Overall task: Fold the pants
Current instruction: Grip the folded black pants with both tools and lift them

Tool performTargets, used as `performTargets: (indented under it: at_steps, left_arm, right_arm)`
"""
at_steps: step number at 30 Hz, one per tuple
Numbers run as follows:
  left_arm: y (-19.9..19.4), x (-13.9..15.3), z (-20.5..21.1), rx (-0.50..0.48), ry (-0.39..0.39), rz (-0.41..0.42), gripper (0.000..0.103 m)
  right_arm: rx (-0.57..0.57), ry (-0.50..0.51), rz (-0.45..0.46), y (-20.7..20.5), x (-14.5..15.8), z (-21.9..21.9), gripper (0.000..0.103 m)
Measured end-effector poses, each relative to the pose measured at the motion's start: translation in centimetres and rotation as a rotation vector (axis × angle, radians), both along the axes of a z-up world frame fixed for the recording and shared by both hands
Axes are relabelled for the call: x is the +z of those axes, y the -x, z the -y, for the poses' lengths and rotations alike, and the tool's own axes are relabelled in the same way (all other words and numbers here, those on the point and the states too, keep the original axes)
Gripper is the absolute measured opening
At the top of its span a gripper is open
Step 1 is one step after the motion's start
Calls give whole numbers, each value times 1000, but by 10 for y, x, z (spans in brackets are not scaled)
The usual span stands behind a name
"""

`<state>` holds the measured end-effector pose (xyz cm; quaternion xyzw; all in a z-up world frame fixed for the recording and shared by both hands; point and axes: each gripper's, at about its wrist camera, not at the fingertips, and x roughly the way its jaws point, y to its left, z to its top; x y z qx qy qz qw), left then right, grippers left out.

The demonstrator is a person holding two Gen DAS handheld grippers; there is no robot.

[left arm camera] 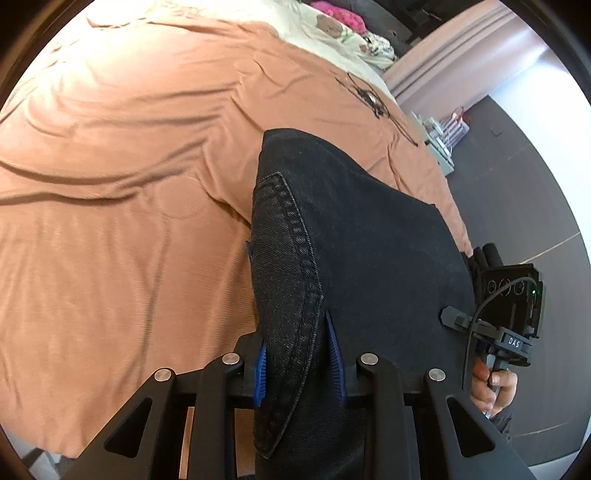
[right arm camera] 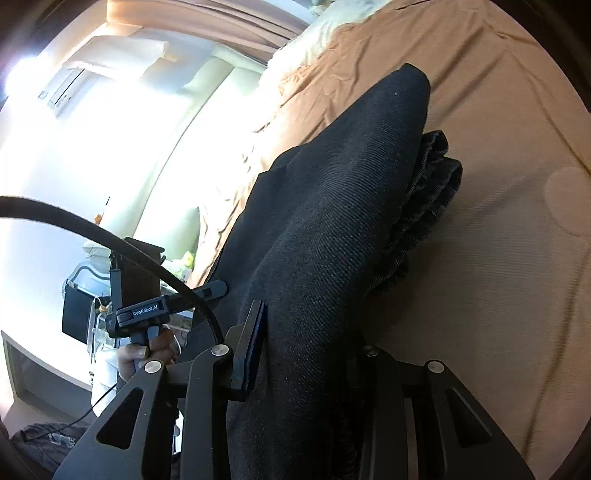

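Observation:
Black denim pants (left arm camera: pixel 354 236) hang lifted over an orange-brown bed cover (left arm camera: pixel 110 184). My left gripper (left arm camera: pixel 299 354) is shut on the pants at a stitched hem edge, with blue pads on both sides of the cloth. My right gripper (right arm camera: pixel 306 354) is shut on the pants (right arm camera: pixel 332 221) too; its right finger is hidden under the fabric. The pants' far end rests bunched on the bed (right arm camera: pixel 436 177). Each gripper shows in the other's view: the right one at the right (left arm camera: pixel 509 317), the left one at the left (right arm camera: pixel 144 295).
Cream bedding and a pink item (left arm camera: pixel 340 14) lie at the head of the bed. Dark floor (left arm camera: pixel 535 184) and small containers (left arm camera: pixel 443 136) are beside the bed. A bright window wall and white furniture (right arm camera: pixel 74 277) stand on the other side.

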<state>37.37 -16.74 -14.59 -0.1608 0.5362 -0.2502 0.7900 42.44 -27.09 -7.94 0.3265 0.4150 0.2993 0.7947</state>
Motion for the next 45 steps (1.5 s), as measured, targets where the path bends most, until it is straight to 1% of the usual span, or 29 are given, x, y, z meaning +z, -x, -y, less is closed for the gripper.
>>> performTargets:
  at_steps: [9,12,17,19,22,25,32,34,35,41,45]
  left_arm:
    - [4,30,-50,54,7,53,29]
    - [5,38,-67,63,6,70,28]
    - [2,52,-97,79,10,98,28]
    - [2,55,-108,87,8,106,28]
    - [1,60,-128,99,-1,118,28]
    - [1,66,-150,110,-7,128,27]
    - [4,80,-202,147,-39,160,27]
    - [6,81,-218,164,-44,161,27]
    - [7,82,-227,173,-46,161,27]
    - [9,88,-275,231,-75,166,27]
    - [13,88,-311,266,-74,165,27]
  right_arm:
    - [39,10,44,-8,12,0,30]
    - [47,16,57,-11,15,-19,30]
    - [58,25,76,-13,11,-29,30]
    - [61,28,80,-8,7,-26,30]
    - [64,34,86,-12,8,-44,30]
    - [75,40,95,-11,8,-54,30]
    - [109,45,117,-17,5,-65,30]
    - [124,36,122,-19,2,-69,30]
    - [134,33,124,-18,1,-61,30]
    - [183,23,128,-25,-5,-79,30]
    - [200,25,131,-29,-8,-89,30]
